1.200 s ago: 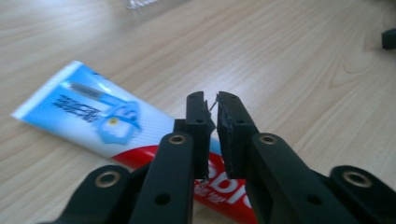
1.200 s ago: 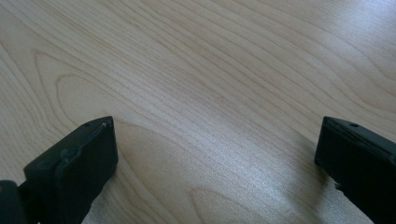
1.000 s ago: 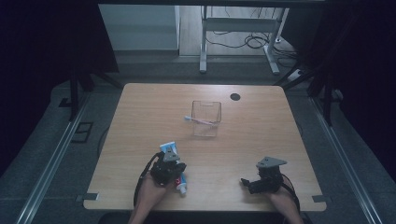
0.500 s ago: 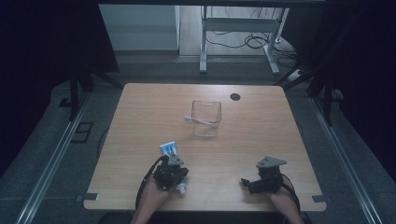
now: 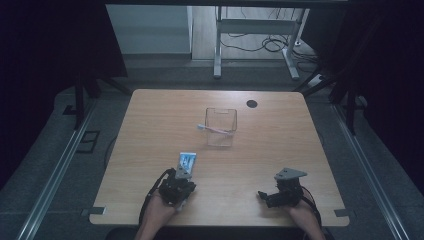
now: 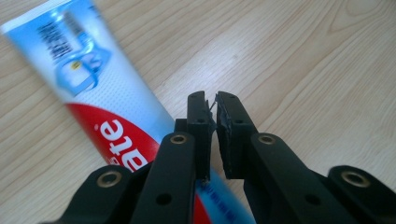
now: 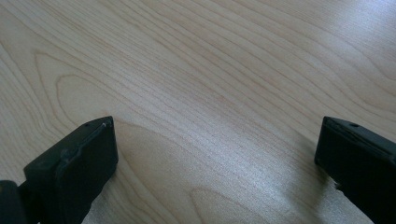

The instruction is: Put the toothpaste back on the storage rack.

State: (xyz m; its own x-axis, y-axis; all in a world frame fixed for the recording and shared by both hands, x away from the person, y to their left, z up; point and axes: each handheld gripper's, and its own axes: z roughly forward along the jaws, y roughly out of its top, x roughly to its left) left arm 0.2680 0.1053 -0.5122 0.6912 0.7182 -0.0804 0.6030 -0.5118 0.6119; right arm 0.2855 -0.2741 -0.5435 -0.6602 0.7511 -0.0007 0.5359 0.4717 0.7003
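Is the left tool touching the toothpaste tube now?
Cannot tell. In the left gripper view the left tool, its jaws shut, lies over the toothpaste tube, but no contact or gap shows plainly.

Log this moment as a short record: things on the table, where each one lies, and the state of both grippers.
table: wooden top
toothpaste tube: near the front edge, lying flat under the left gripper
clear box: middle of table, open at the top
toothbrush: resting across the box's rim, head sticking out to the left
left gripper: jaws shut above the tube, nothing visible between them
right gripper: jaws wide open over bare wood
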